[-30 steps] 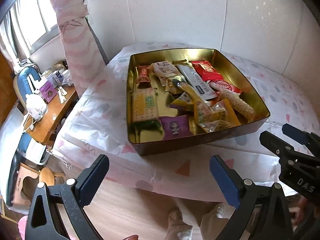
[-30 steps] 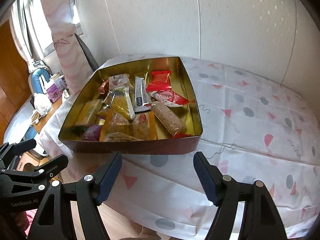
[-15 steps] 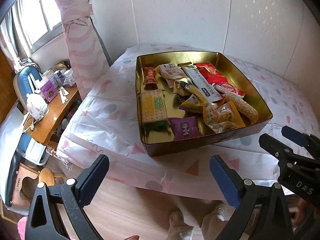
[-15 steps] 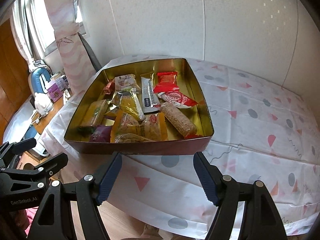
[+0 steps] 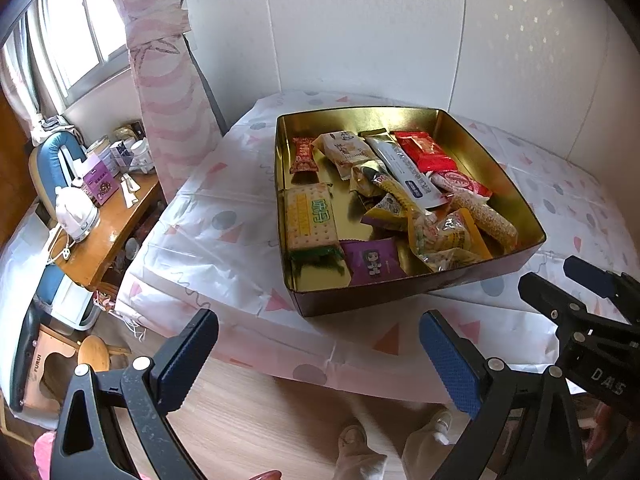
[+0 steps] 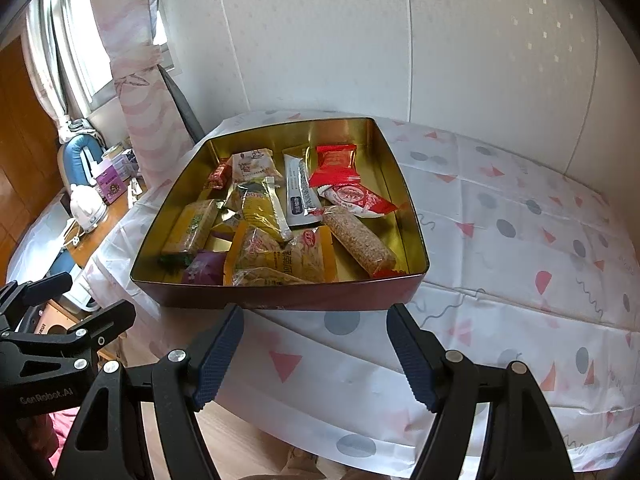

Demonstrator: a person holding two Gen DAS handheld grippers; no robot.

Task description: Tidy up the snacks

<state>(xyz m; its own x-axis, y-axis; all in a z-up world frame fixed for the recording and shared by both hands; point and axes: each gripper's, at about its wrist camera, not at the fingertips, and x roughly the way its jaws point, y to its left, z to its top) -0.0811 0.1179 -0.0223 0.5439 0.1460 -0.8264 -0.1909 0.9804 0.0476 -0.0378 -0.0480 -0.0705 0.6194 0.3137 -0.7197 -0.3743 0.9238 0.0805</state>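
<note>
Snacks heaped loose in gold tin on worktop, 12 o'clock from both my grippers. Right gripper open, empty, nearer tin's front wall. Left gripper open, empty. Grain bar long axis 11-to-5.

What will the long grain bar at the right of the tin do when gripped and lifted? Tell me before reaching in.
The grain bar looks like a stiff cylinder, so it should probably lift without drooping. Its glossy clear wrapper may slip between pads. Being round, it could roll if nudged sideways, though the tin wall beside it would likely stop it. Pressed grains may crumble under a hard squeeze.
</note>
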